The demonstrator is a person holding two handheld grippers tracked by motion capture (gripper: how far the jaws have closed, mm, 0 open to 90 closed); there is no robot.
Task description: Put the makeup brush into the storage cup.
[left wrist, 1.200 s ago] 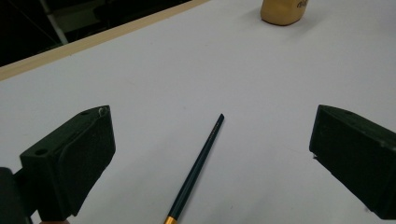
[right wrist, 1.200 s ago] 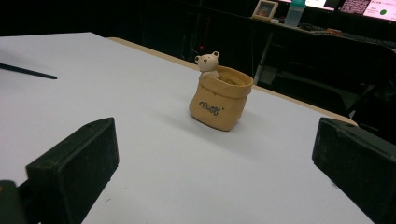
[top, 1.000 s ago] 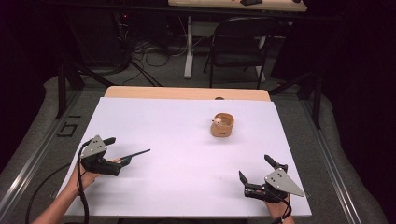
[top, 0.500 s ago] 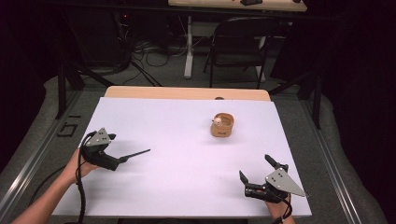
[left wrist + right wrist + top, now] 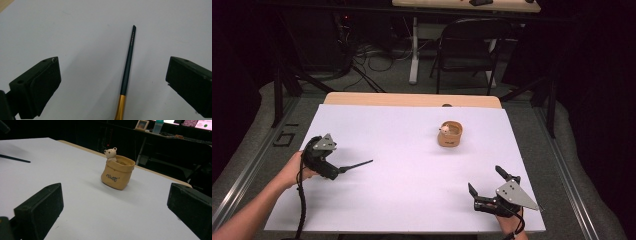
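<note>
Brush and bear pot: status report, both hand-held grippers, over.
Left hand-held gripper open, brush flat on the table between its jaws, ungripped. Right hand-held gripper open, empty, facing bear pot. Nothing between them.

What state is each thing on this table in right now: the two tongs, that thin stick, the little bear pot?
Left tongs: open, jaws either side of the stick, not gripping it.
Right tongs: open, empty, facing the pot.
Stick: lying flat on the table.
Pot: upright, open-topped, standing apart from both tongs.
</note>
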